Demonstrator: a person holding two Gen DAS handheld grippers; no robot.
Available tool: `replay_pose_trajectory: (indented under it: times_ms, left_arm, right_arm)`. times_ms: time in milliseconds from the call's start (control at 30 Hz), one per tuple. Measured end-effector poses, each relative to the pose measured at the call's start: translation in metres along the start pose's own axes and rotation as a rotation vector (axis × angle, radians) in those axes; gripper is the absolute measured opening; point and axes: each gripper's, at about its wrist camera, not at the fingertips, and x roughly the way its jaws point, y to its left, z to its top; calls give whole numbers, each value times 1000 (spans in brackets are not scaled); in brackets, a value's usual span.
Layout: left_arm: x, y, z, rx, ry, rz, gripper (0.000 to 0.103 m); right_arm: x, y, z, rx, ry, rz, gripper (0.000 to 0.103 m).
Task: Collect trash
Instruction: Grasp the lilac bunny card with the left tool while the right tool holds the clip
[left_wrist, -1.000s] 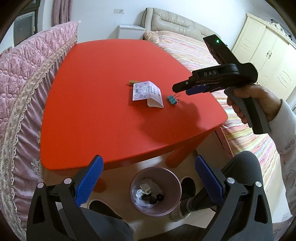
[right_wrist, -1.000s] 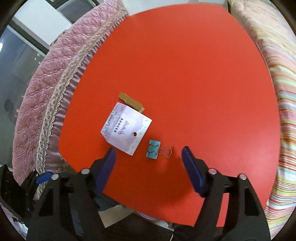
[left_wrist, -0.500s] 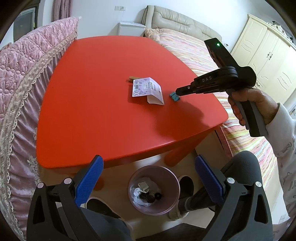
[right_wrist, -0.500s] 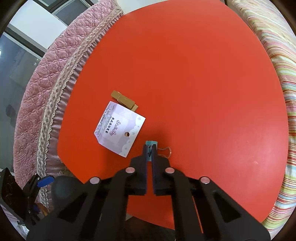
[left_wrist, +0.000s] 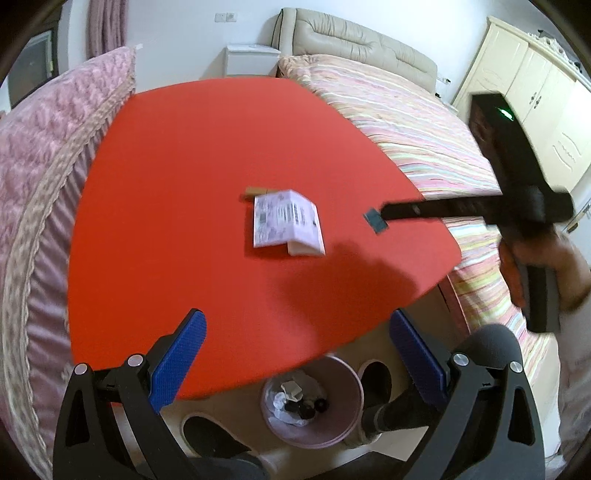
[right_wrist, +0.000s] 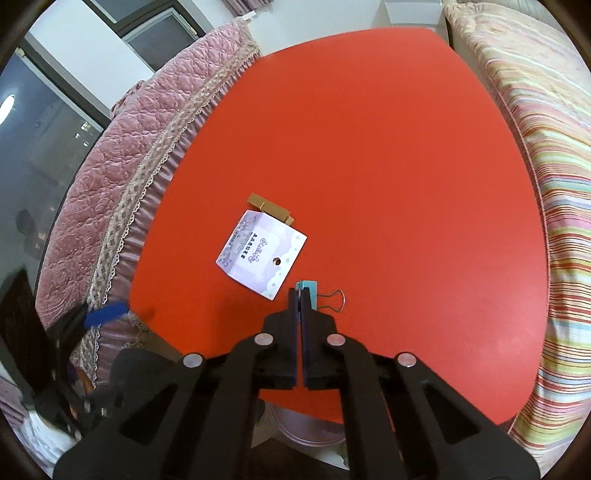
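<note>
A round pale pink bin (left_wrist: 312, 400) stood on the floor just past the near edge of the red worktop (left_wrist: 207, 158), partly under its rim. It held a small heap of scraps: some white crumpled bits and a few small black round pieces, too small and blurred to name or count surely.

Three loose things belonged to the worktop scene, one of each. One teal binder clip (right_wrist: 309, 292) with a wire loop handle was clamped between the fingers of the right gripper (right_wrist: 299, 301), which had closed fully onto its teal body; the wire loop stuck out to the right of the fingertips. In the left wrist view the clip (left_wrist: 376, 220) hung at the gripper's tip, seemingly just above the worktop near its right edge, its shadow falling below. One pale lilac paper card (right_wrist: 261, 252), printed with small text and punched with a hole, lay flat, one corner folded. One brown wooden clothespin (right_wrist: 270, 209) lay touching the card's far edge.

The left gripper (left_wrist: 295, 363) hovered over the near edge of the worktop, its blue-padded fingers (left_wrist: 177, 360) wide apart with nothing between them. A hand (left_wrist: 543, 258) held the right gripper's handle.
</note>
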Motion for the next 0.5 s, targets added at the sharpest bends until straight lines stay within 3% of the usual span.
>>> replay_pose_trajectory:
  times_ms: [300,500]
  left_arm:
    - [48,13,59,-29,121,-16,95]
    - [86,32,72,-104,228,-44,95]
  right_arm:
    - [-9,-6,-9,5,-9,-14,1]
    - [-10,-7,-10,8,-12,-17,1]
